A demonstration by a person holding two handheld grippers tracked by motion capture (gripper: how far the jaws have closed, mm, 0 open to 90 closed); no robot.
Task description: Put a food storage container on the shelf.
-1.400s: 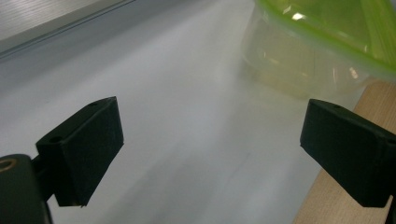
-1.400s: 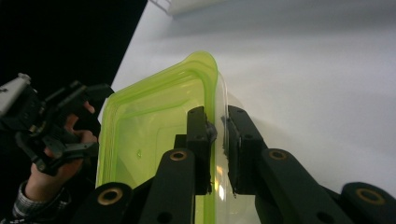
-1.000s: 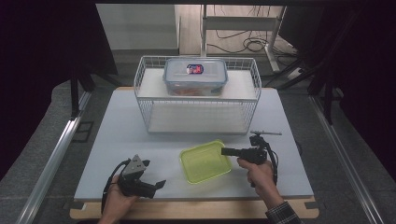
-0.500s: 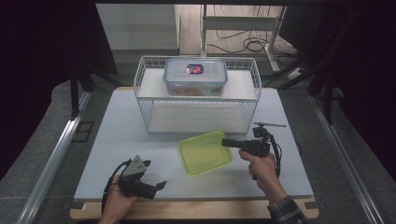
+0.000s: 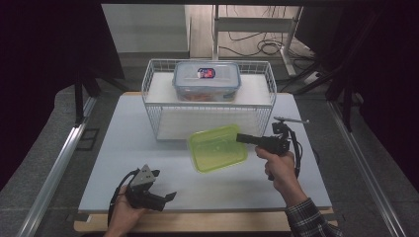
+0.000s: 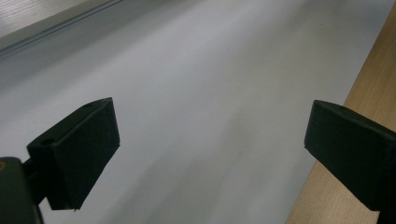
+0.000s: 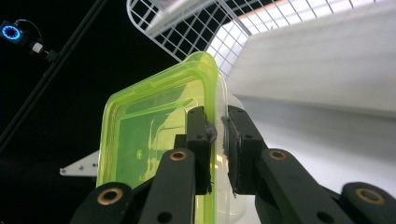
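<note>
The right hand-held gripper, right of centre in the high view, is clamped on the right-hand rim of a yellow-green container; the right gripper view shows its two pads pinching the lime rim and a clear layer beside it. The container sits centre frame, just in front of the white wire basket, with its far edge close to the basket's front wall. A clear lidded box rests on top of the basket in the upper centre; its lid bears a small red and blue label, too small to read. The left hand-held gripper, lower left, has its jaws spread wide with nothing between them, close above the desk near its wooden front edge. Open desk surface lies left of the container and between the two grippers.
</note>
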